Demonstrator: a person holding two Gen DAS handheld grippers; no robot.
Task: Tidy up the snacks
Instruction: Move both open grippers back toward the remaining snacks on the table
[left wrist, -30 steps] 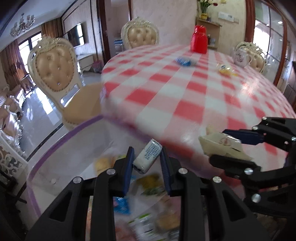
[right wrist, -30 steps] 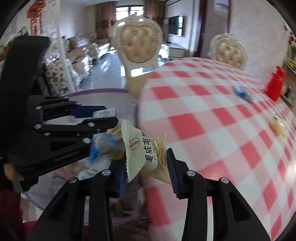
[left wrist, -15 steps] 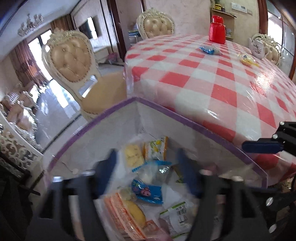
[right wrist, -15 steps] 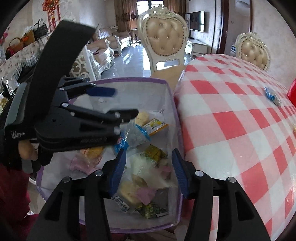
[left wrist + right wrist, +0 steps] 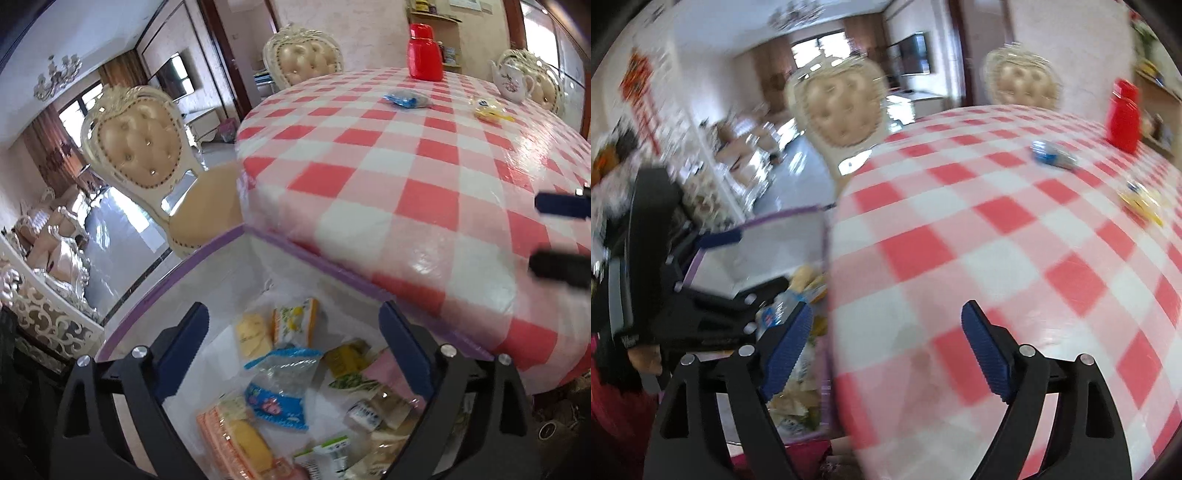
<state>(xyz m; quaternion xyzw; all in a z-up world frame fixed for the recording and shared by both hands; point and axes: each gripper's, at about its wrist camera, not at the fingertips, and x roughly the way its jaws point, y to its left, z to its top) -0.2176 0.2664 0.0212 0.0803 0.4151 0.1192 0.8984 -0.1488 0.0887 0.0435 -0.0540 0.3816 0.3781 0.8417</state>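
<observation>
Both drops judged done; two snacks left on table (image 5: 424,192).

- Left hand-held gripper (image 5: 293,332): jaws opening, nothing between, over purple-rimmed bin (image 5: 207,254) beside table edge.
- Right hand-held gripper (image 5: 886,332): jaws opening, nothing between, over table edge.
- Blue snack packet (image 5: 1052,155), yellow snack packet (image 5: 1141,201): far across table from bin, near red jar (image 5: 1123,114).
- Jaws best kept wide, one packet approached per gripper.

1. Left gripper (image 5: 293,341): lower centre of the left wrist frame, pointing downward; jaws opening, nothing between the pads.
2. Right gripper (image 5: 886,343): lower centre of the right wrist frame; jaws opening, nothing gripped.
</observation>
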